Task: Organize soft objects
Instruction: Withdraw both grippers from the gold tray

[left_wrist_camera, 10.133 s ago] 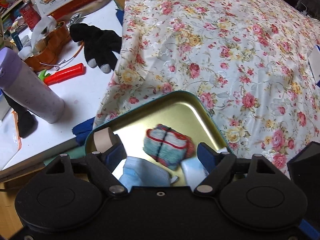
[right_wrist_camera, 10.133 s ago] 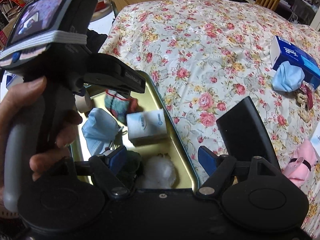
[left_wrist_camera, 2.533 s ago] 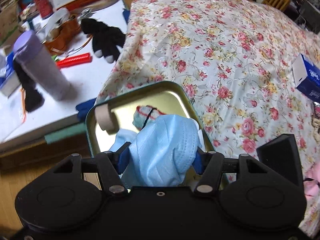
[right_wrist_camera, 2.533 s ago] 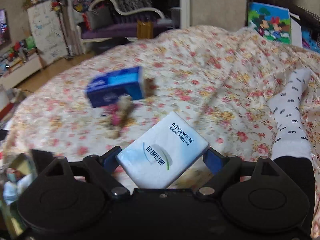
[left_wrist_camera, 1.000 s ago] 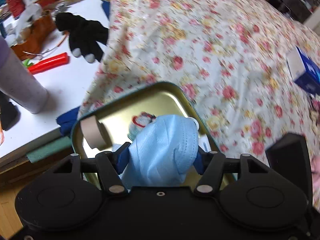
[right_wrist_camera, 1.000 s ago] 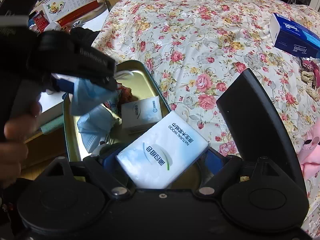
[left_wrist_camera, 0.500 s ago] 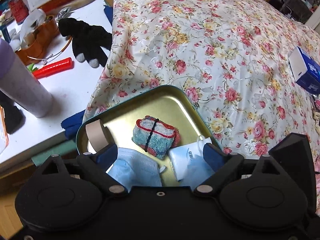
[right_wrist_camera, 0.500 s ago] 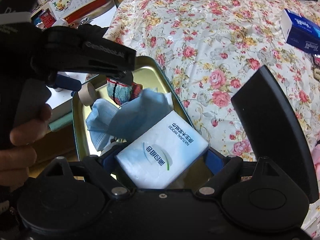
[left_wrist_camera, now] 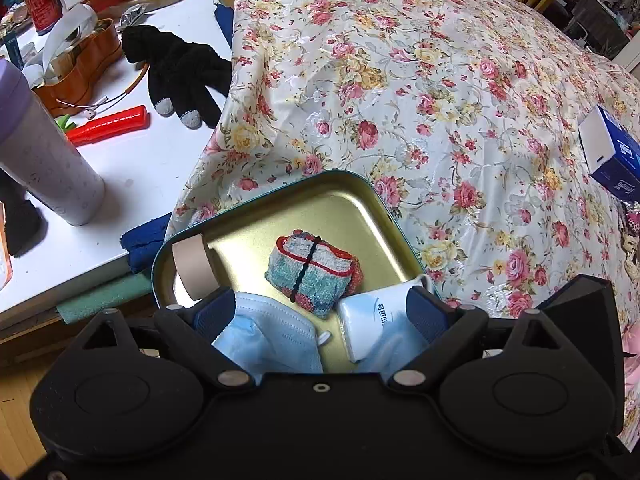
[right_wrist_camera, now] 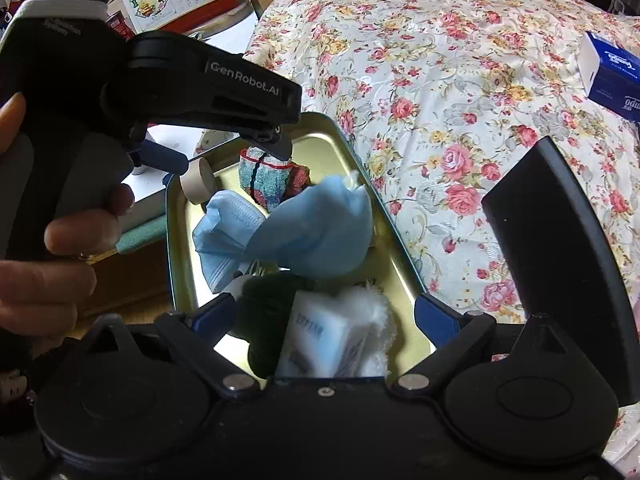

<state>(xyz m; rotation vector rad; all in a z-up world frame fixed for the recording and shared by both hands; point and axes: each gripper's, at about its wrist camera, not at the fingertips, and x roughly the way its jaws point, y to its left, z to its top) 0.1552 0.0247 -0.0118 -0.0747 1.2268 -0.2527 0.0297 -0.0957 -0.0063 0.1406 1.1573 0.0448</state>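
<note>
Floral bedspread (left_wrist_camera: 440, 92), tin (left_wrist_camera: 360, 196) at edge. Both drops just made: left gripper (left_wrist_camera: 320, 308) and right gripper (right_wrist_camera: 320, 314) now spread, empty; mask (right_wrist_camera: 316, 232) and tissue pack (right_wrist_camera: 316, 340) inside tin. Next item needed.

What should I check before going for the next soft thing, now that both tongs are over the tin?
1. Left tongs empty: ok, open, nothing between them.
2. Right tongs empty: ok, open; the tissue pack below looks blurred, so cannot tell if it has settled.
3. Blue face mask inside the tin: ok, lying on the other mask.
4. Room left in the tin: not ok near the front, crowded; bare metal only at the far end.
5. Items remaining on the bedspread: ok, the blue tissue box is still out there.
6. Tin steady: cannot tell.
</note>
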